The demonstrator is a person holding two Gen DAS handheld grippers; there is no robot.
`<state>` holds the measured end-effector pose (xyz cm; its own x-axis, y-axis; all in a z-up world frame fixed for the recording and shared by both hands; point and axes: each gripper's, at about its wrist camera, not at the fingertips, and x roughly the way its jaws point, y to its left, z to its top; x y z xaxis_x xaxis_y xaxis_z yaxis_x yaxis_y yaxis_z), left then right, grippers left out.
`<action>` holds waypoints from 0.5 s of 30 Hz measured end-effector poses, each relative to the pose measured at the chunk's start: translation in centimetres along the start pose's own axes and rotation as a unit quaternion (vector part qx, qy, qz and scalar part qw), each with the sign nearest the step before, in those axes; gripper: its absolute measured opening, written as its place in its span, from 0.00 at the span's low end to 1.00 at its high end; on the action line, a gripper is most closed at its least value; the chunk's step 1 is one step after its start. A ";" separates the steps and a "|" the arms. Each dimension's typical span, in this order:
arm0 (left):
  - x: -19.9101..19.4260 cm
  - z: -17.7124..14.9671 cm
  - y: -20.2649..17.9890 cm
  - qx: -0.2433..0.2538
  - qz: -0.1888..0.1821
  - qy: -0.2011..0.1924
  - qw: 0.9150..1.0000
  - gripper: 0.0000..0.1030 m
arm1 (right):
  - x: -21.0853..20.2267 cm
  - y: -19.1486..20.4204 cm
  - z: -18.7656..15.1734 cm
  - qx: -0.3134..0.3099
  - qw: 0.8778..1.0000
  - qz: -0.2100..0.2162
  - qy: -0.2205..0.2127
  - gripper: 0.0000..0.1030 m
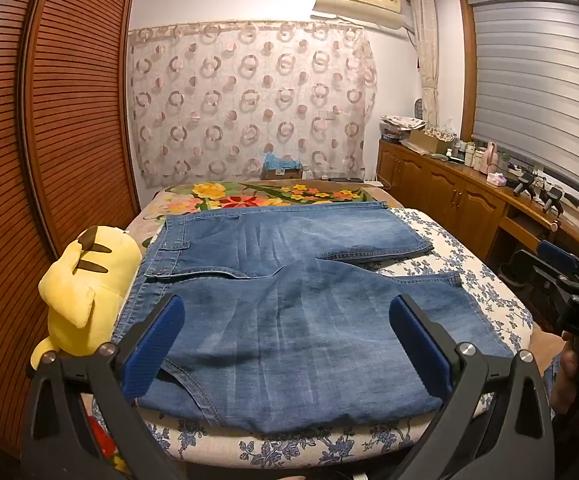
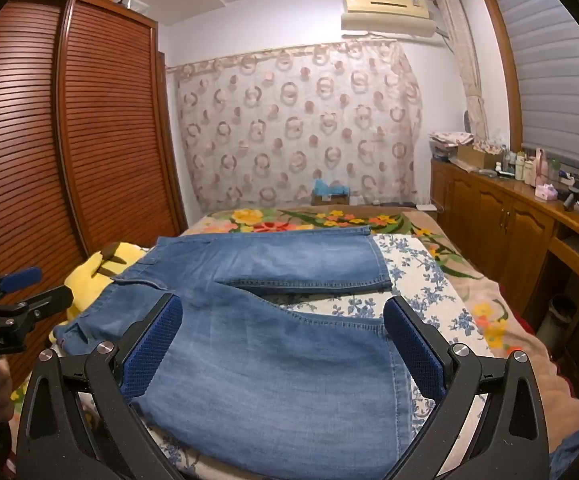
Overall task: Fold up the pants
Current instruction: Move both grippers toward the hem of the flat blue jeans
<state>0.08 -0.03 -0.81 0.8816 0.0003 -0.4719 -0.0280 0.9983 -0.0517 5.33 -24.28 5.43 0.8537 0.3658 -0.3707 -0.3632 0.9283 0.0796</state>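
Two tools, left tool (image 1: pixel 285 344) and right tool (image 2: pixel 283 346), hang with jaws wide apart, empty, above the near leg of the pants (image 1: pixel 289 312). Pants lie flat on the bed (image 1: pixel 489 280), legs splayed; folding not begun. Next: grip near edges, fold away. Plush toy (image 1: pixel 85 280) crowds left; right side open.

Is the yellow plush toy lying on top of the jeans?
No, the plush toy lies beside the jeans, at their waistband end.
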 end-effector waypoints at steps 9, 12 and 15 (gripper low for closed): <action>0.0 0.0 0.0 0.000 0.000 -0.001 1.000 1.00 | 0.0 0.1 0.0 0.000 1.000 -0.001 0.001 1.00; 0.0 0.0 0.0 0.000 0.000 -0.001 1.000 1.00 | 0.0 0.0 0.0 0.000 1.000 0.000 0.000 1.00; 0.0 0.0 0.0 0.000 0.000 -0.001 1.000 1.00 | 0.0 0.0 0.0 0.000 1.000 0.000 0.000 1.00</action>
<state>0.06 -0.03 -0.77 0.8824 0.0005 -0.4704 -0.0278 0.9983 -0.0511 5.32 -24.32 5.45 0.8537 0.3667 -0.3698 -0.3638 0.9280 0.0804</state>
